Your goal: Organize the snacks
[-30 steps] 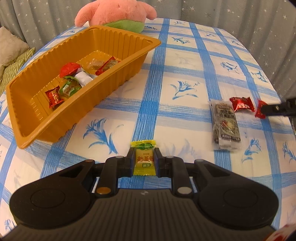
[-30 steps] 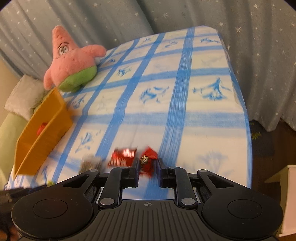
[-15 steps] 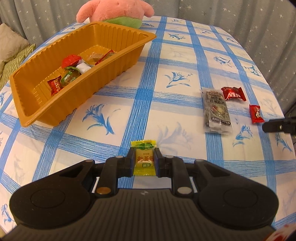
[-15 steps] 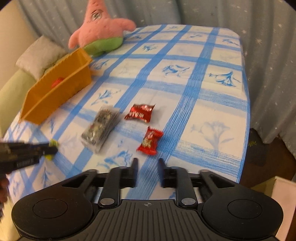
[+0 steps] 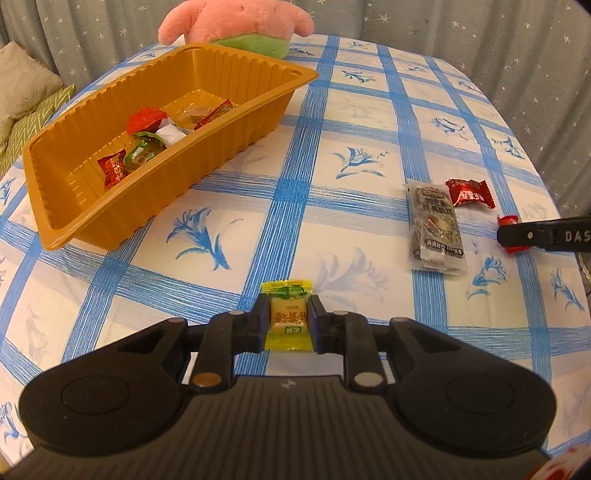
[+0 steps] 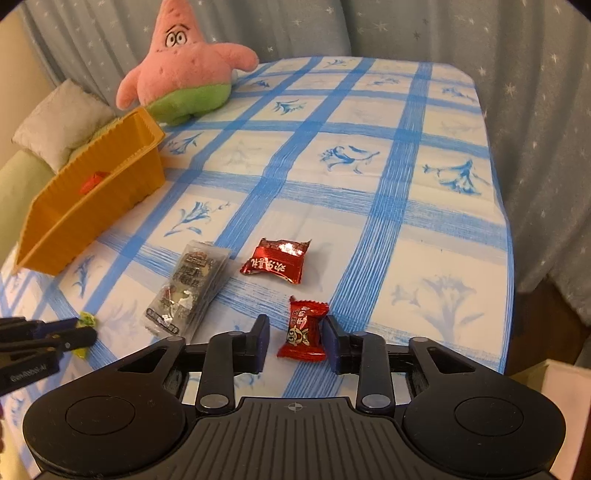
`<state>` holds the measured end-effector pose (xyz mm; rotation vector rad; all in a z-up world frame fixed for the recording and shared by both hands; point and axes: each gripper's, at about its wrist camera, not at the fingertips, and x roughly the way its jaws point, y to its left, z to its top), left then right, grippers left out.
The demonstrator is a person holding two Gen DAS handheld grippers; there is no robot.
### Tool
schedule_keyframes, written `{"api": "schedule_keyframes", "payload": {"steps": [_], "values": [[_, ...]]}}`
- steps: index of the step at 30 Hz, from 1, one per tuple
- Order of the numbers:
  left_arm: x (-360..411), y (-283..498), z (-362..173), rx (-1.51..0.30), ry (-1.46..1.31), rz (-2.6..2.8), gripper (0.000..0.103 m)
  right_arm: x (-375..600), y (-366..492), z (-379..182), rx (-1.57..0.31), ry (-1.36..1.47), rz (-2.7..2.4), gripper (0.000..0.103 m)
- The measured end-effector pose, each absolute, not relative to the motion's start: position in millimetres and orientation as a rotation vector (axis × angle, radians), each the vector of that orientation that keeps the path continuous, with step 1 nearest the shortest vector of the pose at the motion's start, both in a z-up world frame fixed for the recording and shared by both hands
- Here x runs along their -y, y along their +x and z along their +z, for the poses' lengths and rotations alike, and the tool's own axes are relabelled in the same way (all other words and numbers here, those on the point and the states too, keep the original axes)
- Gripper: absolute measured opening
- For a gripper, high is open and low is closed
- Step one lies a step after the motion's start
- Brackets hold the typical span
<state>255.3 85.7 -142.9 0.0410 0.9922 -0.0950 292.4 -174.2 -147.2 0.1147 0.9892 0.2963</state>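
The left gripper (image 5: 286, 319) jaws clench a yellow candy (image 5: 287, 314). The right gripper (image 6: 297, 338) jaws, just closing, straddle a red candy (image 6: 303, 330) without pressing it. That slick wrapper may squirt sideways on the bench (image 6: 424, 229) if they pinch off-centre.

A pink and green starfish plush toy (image 6: 184, 70) sits at the far end of the worktop (image 6: 436, 206), on a white cloth (image 5: 354, 122) checked with blue stripes and printed with blue flowers. Behind the plush toy hangs a grey curtain (image 6: 461, 26) dotted with white stars. To the plush toy's left lies a pale cushion (image 6: 59, 123), with a green zigzag-patterned cushion (image 5: 33, 118) just beside it.
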Motion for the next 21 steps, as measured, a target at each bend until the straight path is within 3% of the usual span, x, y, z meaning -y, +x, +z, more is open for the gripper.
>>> {"api": "schedule_keyframes", "payload": {"steps": [5,21], "values": [[-85,257,-143,-0.996,0.041,-0.095,0.021,174,290,-147,-0.992,0.107,0.312,0.017],[-92,252,-132,-1.006,0.022,-0.072,0.018,161,280,-113,-0.959,0.171,0.433,0.017]]}}
